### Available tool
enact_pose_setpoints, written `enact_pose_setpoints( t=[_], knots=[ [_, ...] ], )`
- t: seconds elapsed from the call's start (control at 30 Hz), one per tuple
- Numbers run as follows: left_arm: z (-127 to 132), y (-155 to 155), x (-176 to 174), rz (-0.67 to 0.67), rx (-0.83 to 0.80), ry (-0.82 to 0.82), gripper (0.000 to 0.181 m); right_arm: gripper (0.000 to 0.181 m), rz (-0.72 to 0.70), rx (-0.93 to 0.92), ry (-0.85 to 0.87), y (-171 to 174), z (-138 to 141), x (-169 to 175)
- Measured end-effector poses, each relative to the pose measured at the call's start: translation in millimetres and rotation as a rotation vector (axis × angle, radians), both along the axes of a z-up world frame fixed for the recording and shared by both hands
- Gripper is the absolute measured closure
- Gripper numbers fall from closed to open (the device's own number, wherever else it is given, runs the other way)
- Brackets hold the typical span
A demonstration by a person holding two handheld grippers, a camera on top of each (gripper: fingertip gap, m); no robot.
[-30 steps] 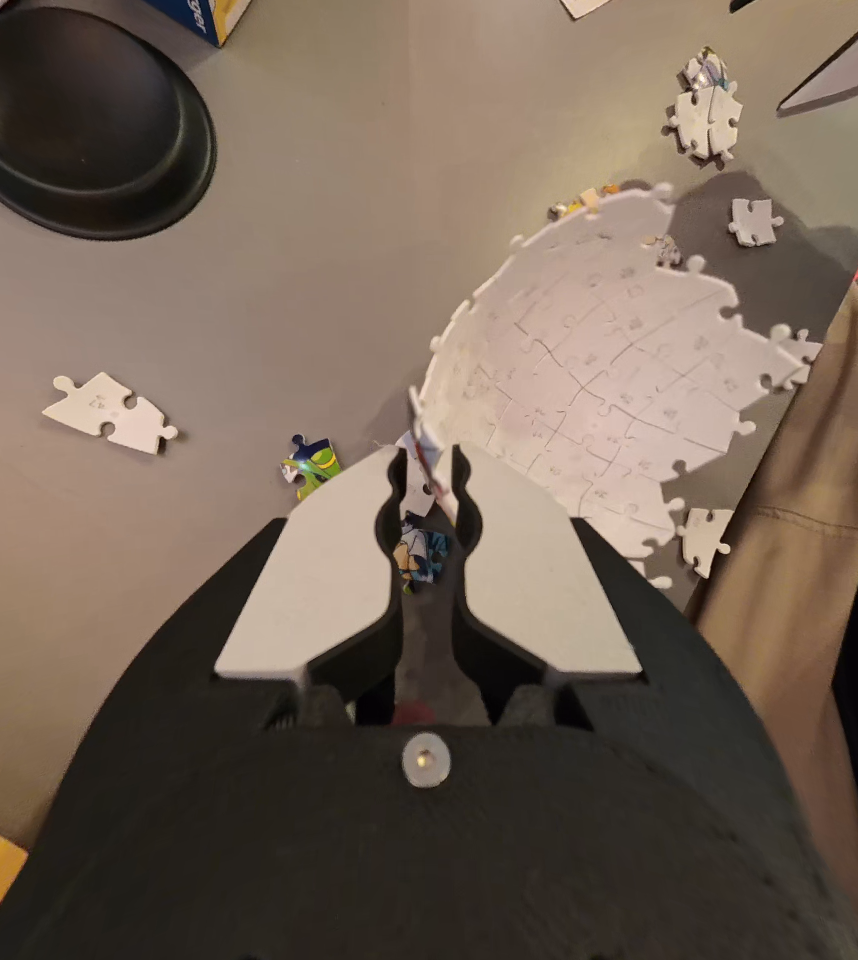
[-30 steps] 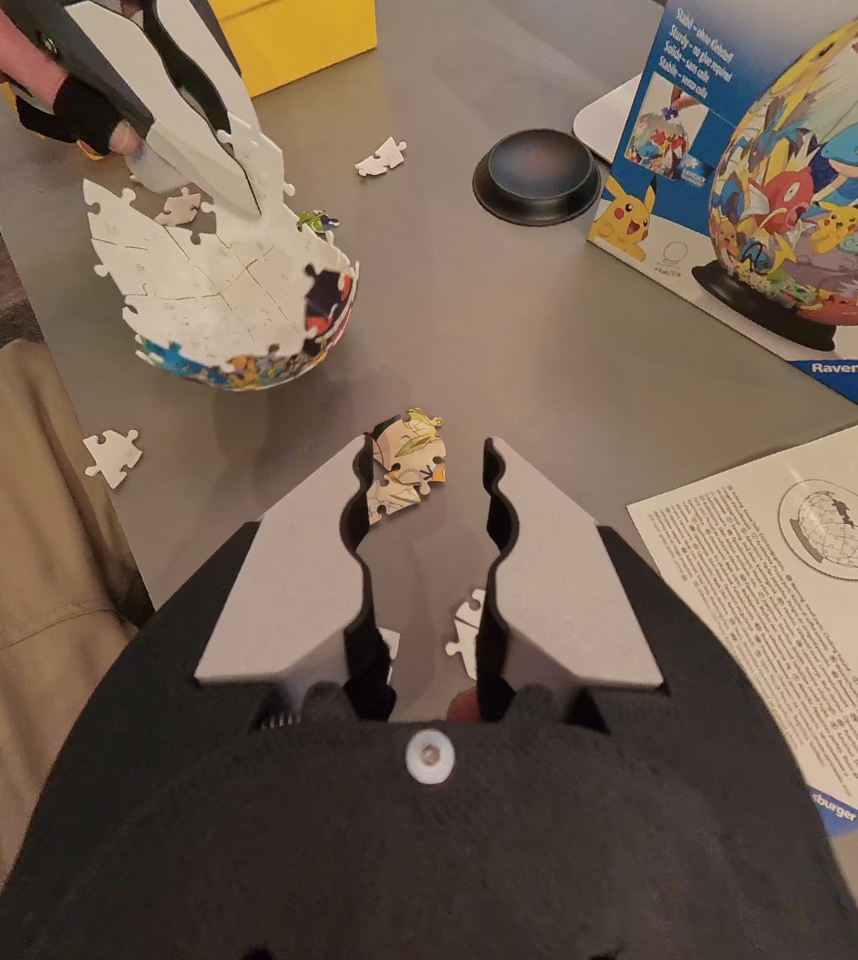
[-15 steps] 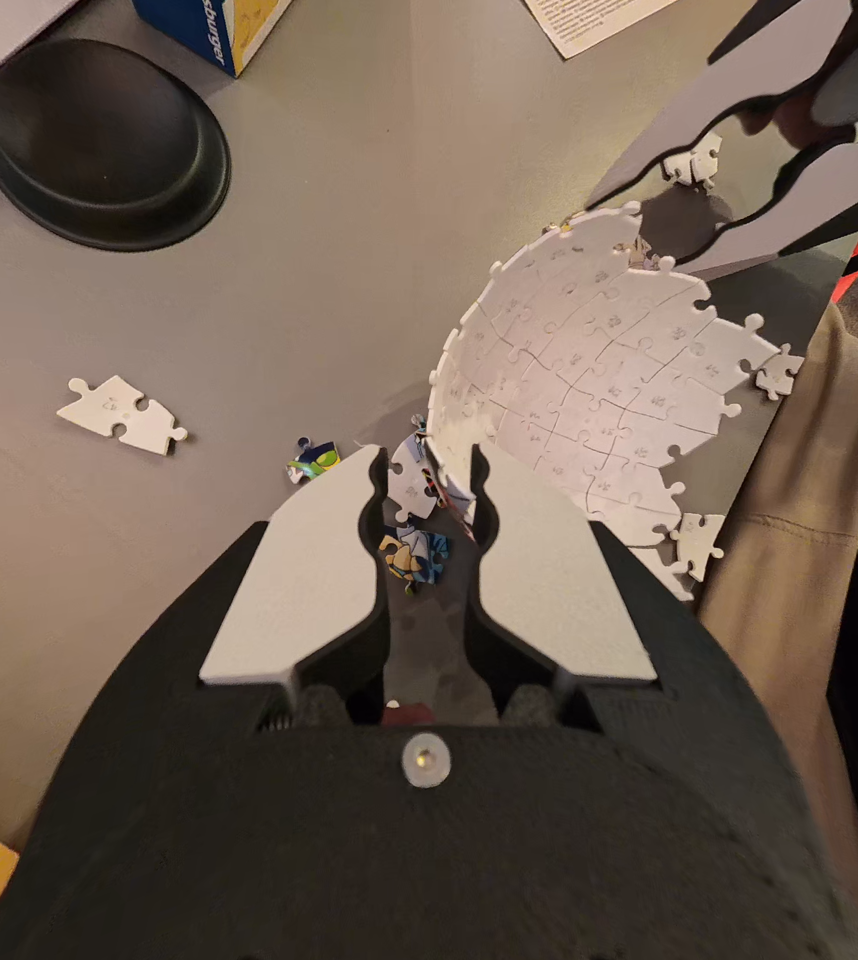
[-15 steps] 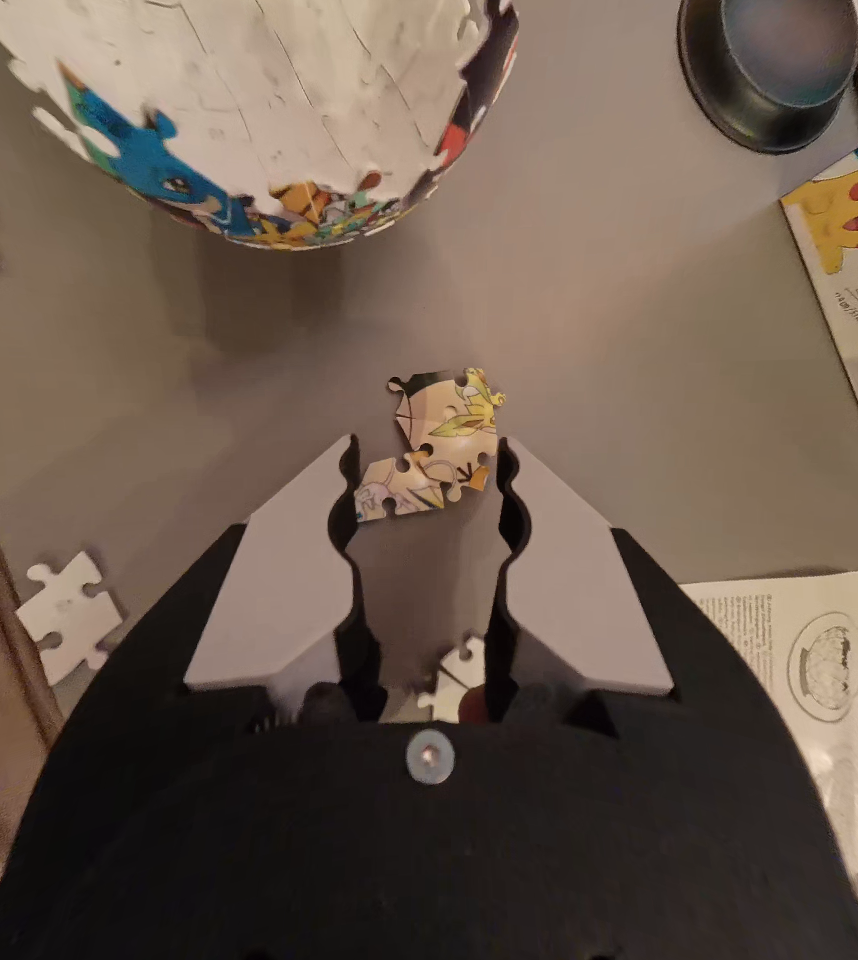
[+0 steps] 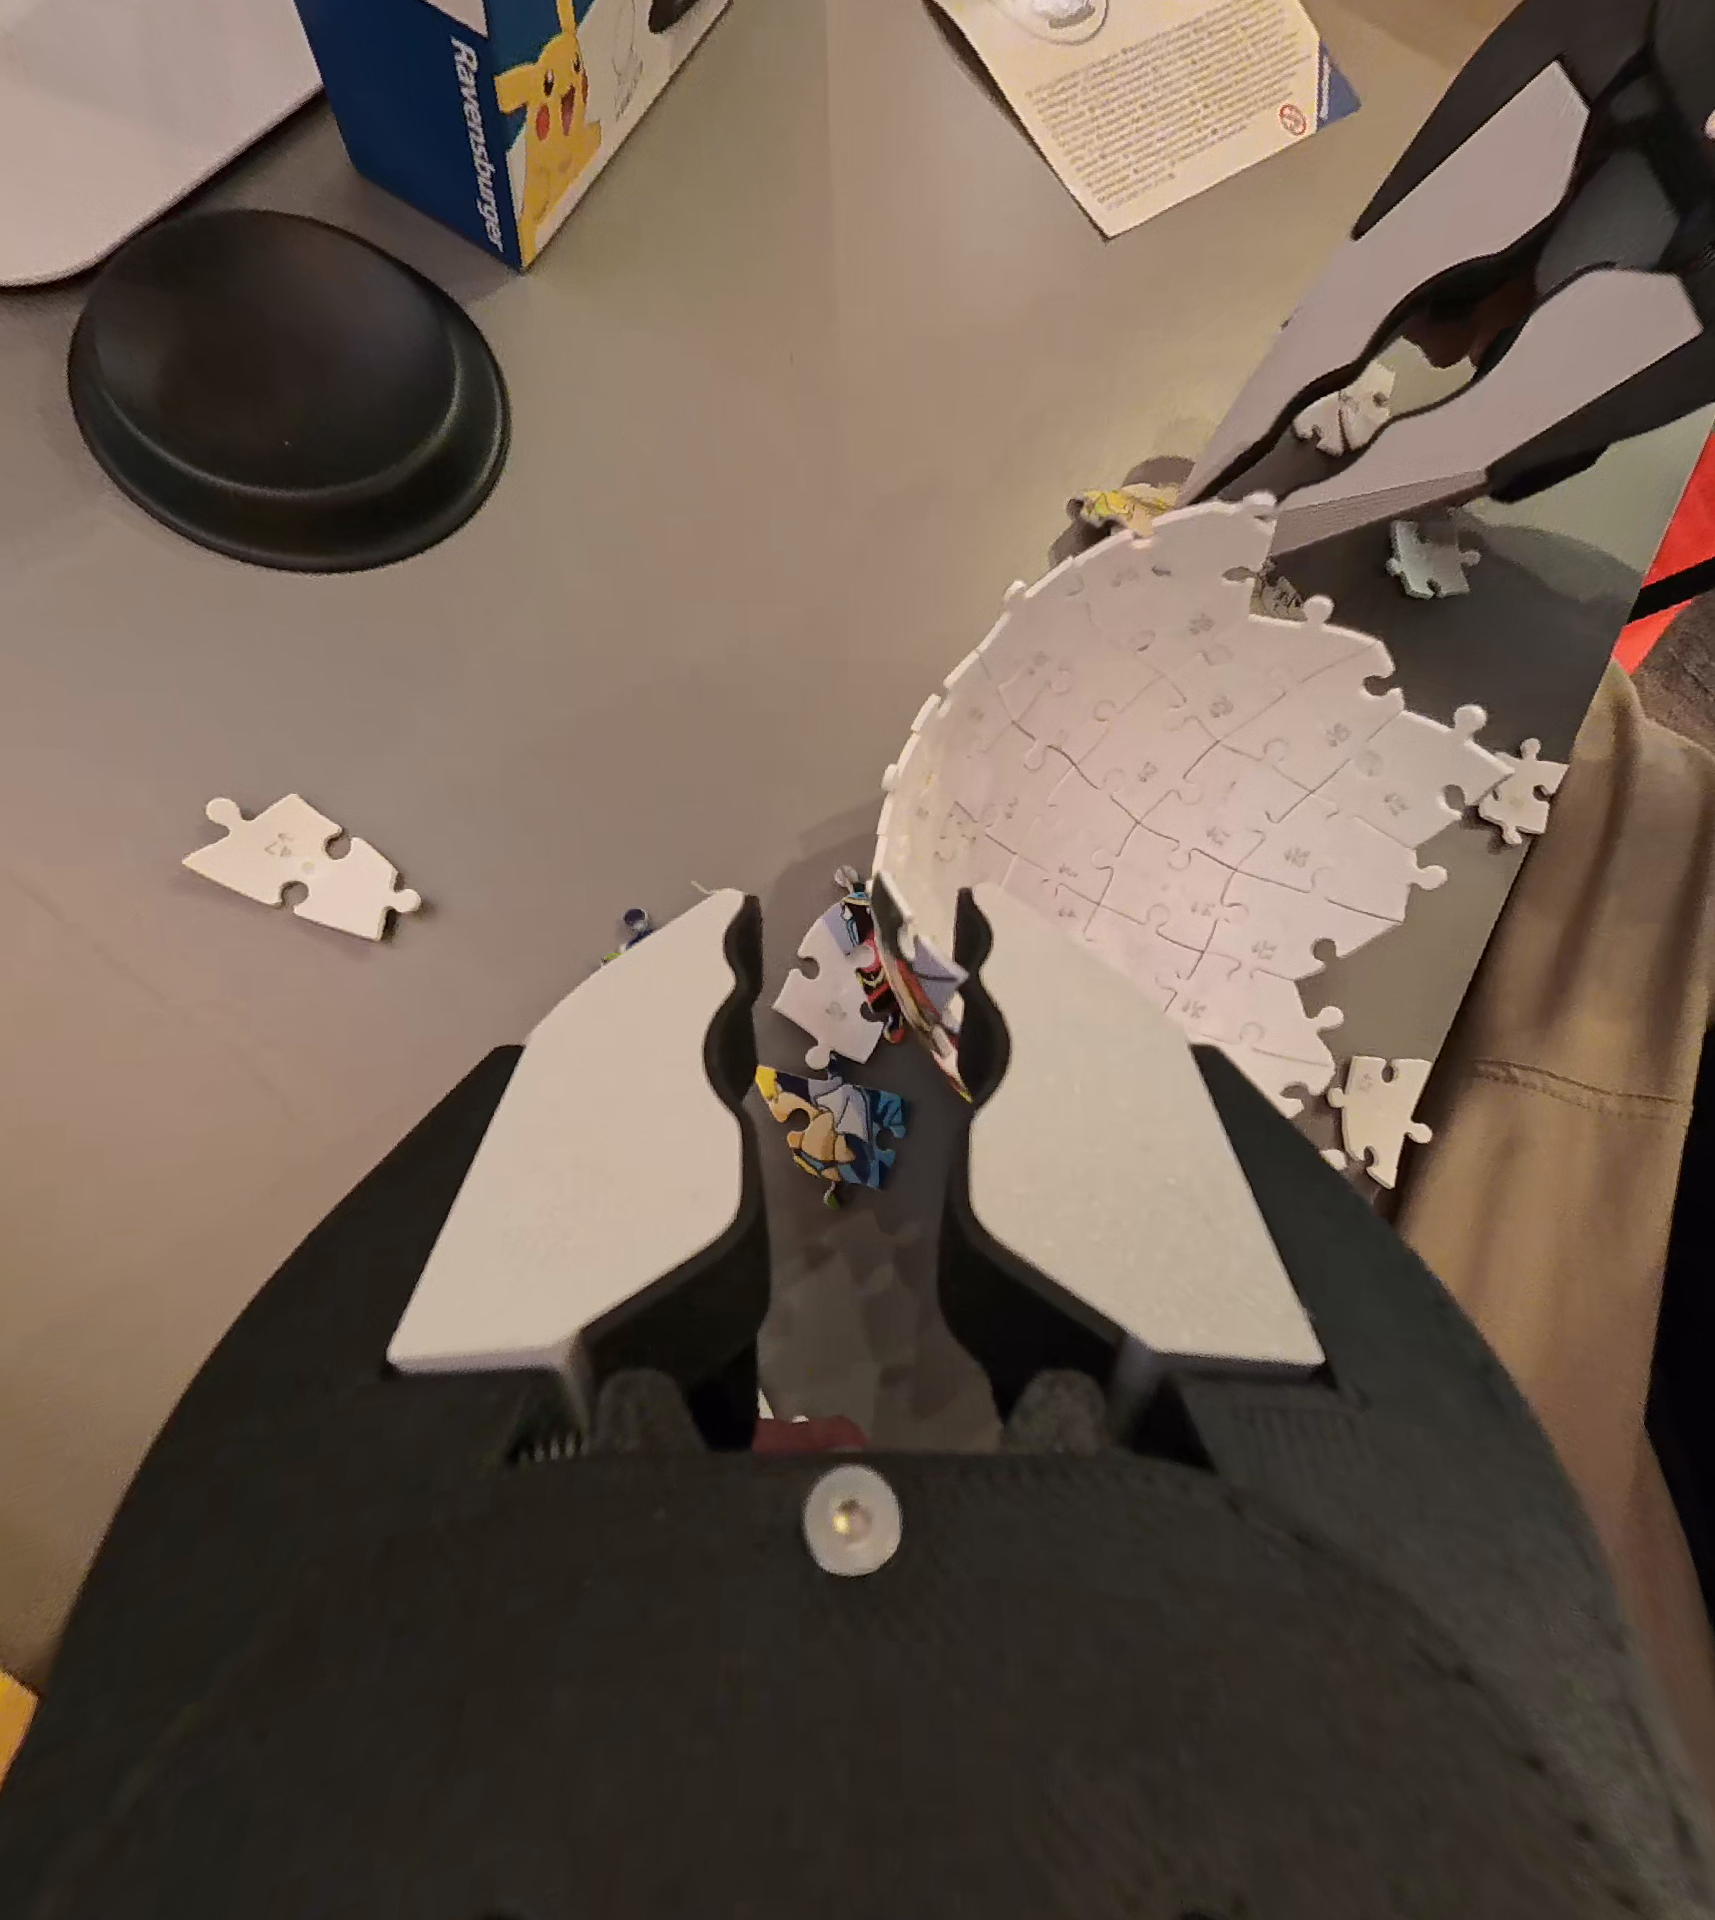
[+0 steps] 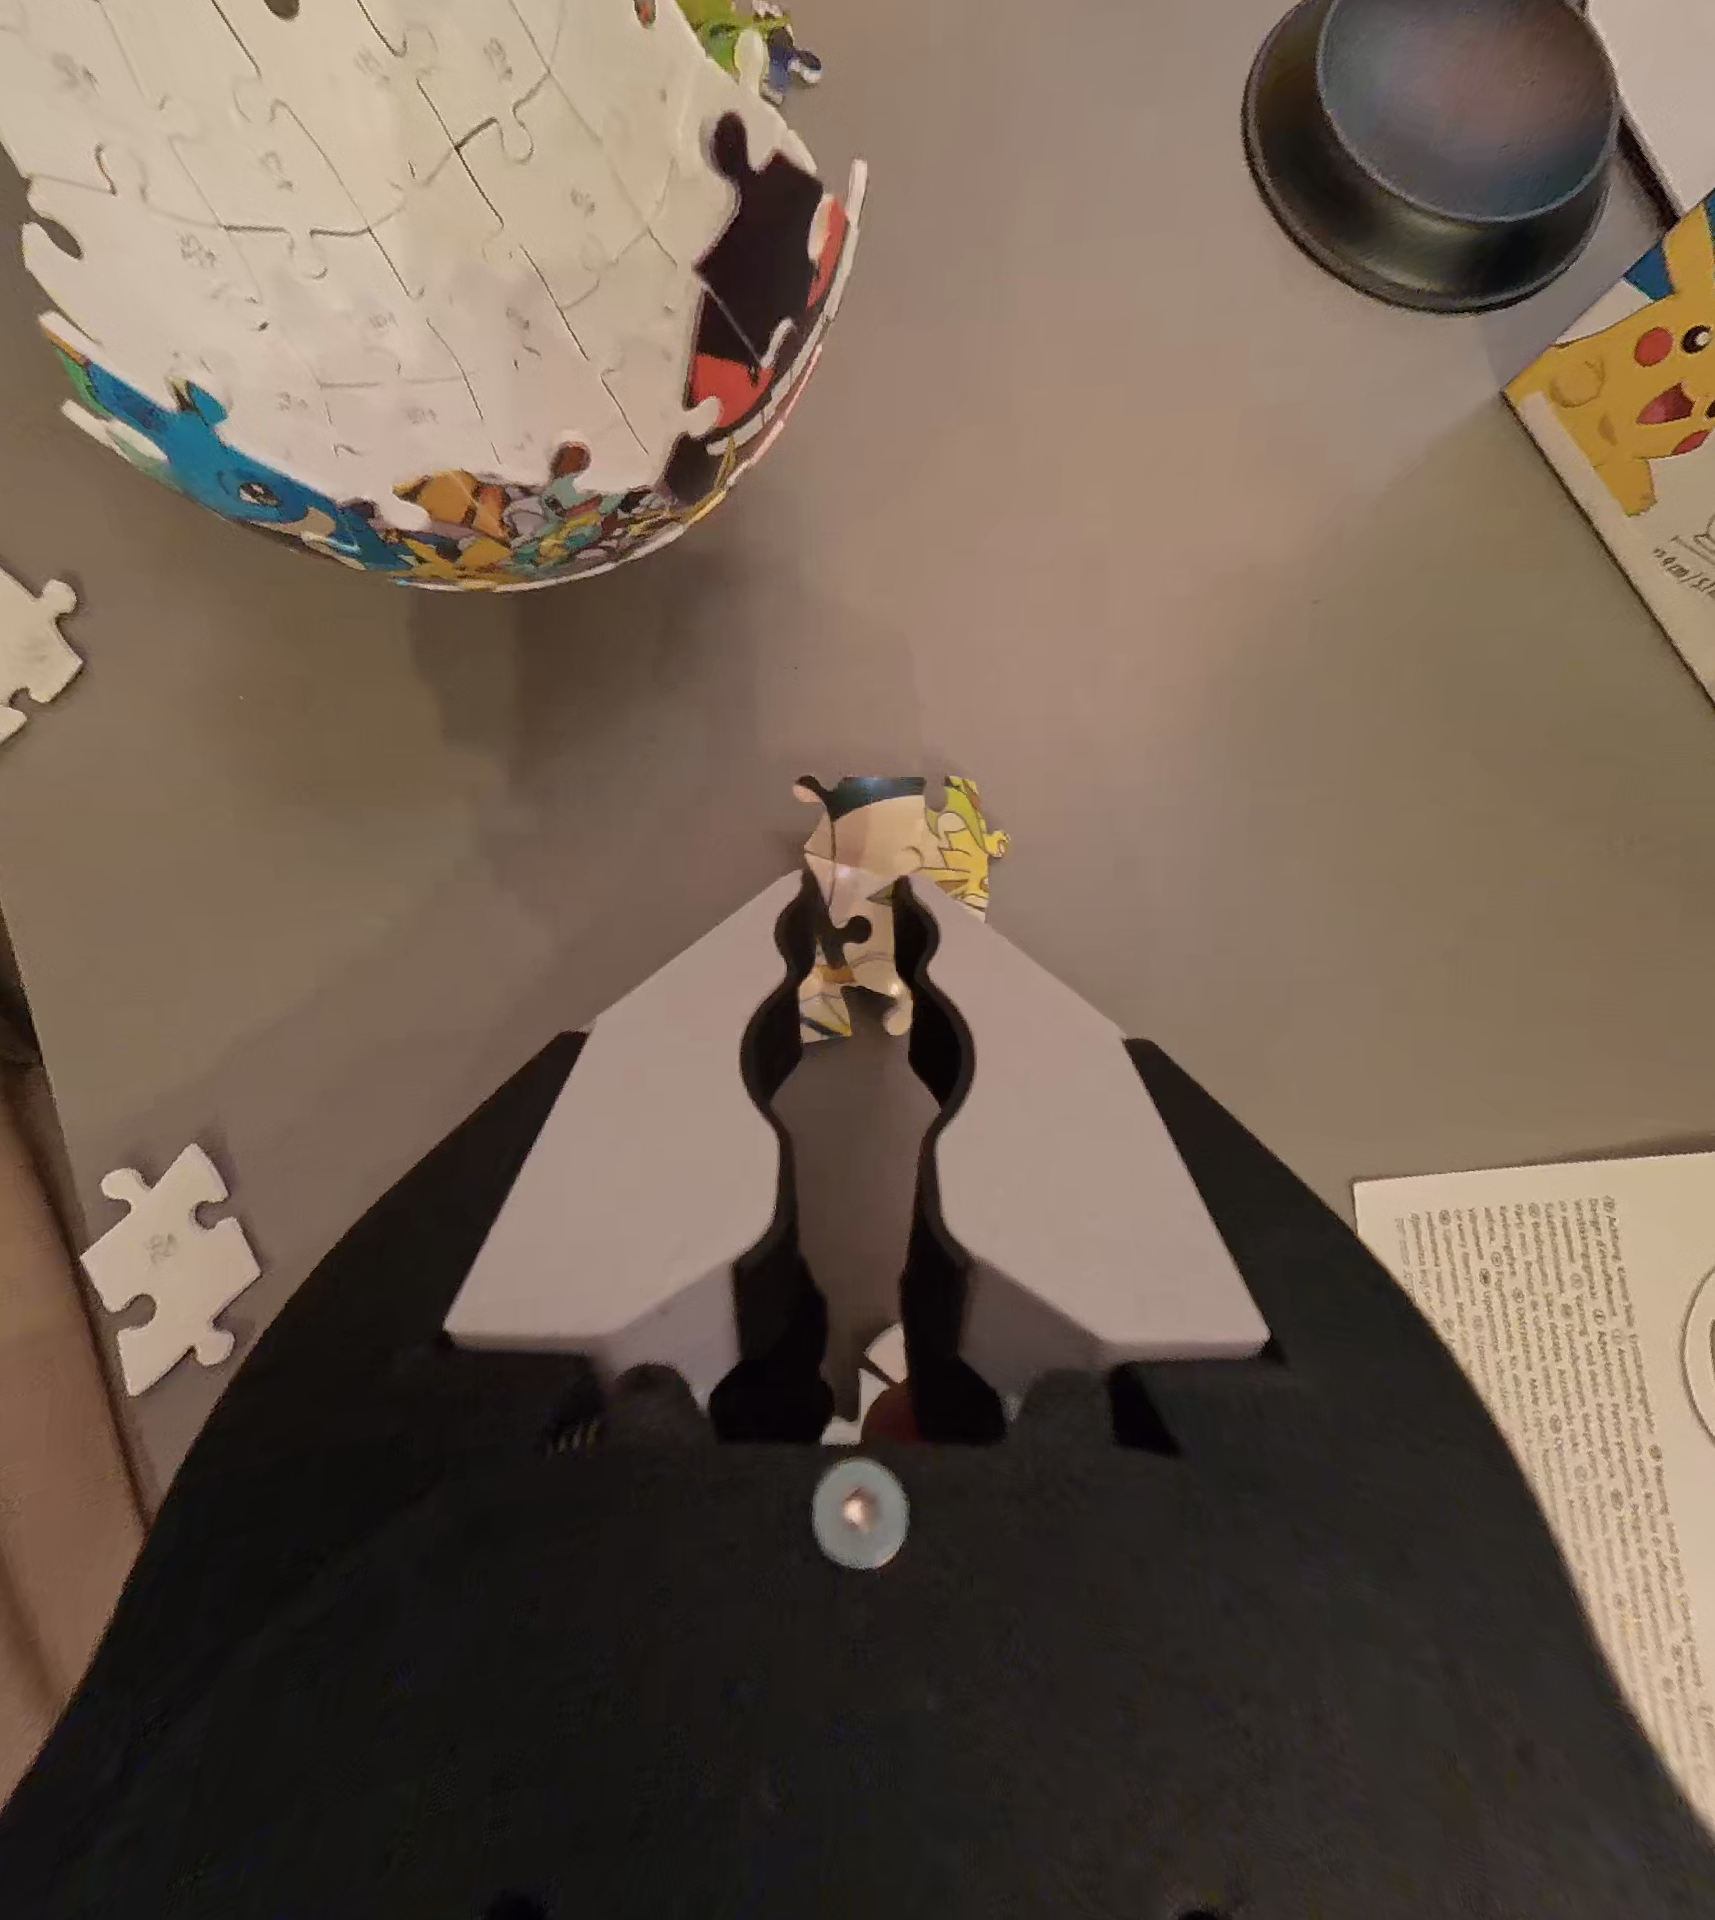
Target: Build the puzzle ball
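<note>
Right gripper just clamped the yellow joined pieces beside the half-built ball, left gripper let go, jaws apart; insertion likely next.

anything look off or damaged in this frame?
Yes: the joined yellow pieces look buckled, folded up between the right gripper fingers rather than lying flat. The half-built ball shell also has a piece-shaped hole near its rim. Nothing else stands out.

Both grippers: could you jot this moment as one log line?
left gripper: open beside half-built ball | right gripper: shut on joined yellow pieces | black stand: unused
</note>
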State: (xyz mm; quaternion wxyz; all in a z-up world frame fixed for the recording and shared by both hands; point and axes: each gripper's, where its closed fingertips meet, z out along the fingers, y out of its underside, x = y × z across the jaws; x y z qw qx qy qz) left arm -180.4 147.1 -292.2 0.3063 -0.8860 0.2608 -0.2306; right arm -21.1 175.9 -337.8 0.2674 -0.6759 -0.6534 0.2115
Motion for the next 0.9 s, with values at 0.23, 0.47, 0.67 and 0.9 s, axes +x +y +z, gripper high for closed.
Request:
enact_pose_setpoints(
  t=[0.23,0.47,0.67,0.9],
  knots=[
    [3,1,-3,0.009,0.013,-0.005,0.147,0.178,-0.037,-0.073,0.070,5,14,4],
    [4,1,-5,0.014,0.017,-0.012,0.147,0.181,-0.203,-0.334,0.222,33,34,24],
    [0,-1,-6,0.010,-0.003,-0.017,0.145,0.181,-0.266,-0.442,0.218,48,21,38],
    [0,-5,-7,0.001,-0.023,-0.053,0.137,0.181,-0.229,-0.442,0.213,48,21,31]
  ],
)
